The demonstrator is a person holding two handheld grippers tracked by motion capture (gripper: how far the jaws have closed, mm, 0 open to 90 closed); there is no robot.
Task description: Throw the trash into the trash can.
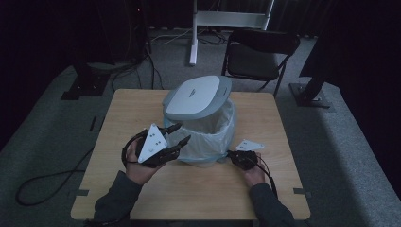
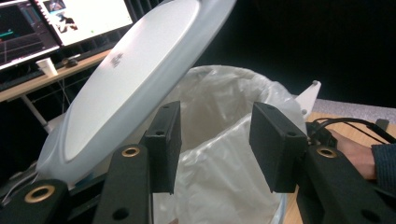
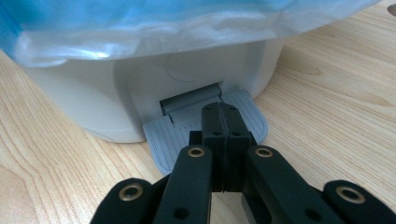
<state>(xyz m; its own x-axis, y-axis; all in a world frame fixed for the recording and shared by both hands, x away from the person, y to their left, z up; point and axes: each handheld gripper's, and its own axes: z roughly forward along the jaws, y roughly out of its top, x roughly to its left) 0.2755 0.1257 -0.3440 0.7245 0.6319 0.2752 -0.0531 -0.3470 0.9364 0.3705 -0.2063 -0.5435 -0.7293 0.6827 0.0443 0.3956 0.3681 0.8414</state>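
Pressing the pedal (image 3: pixel 205 133) of the bin (image 1: pixel 203 137) at table centre with closed jaws, the right gripper (image 1: pixel 235 156) props the lid (image 1: pixel 196 97) up — left gripper (image 1: pixel 178 135), open, nears the bag (image 2: pixel 219 140) rim, next clamping it.

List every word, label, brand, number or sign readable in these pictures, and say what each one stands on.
No text can be read for certain.
Small dark mark on the bin lid: a logo or word, too blurred to read.
Same mark on the bin lid in the high view: too small to read.
Monitors behind the bin: graphs and windows, any text too small to read.
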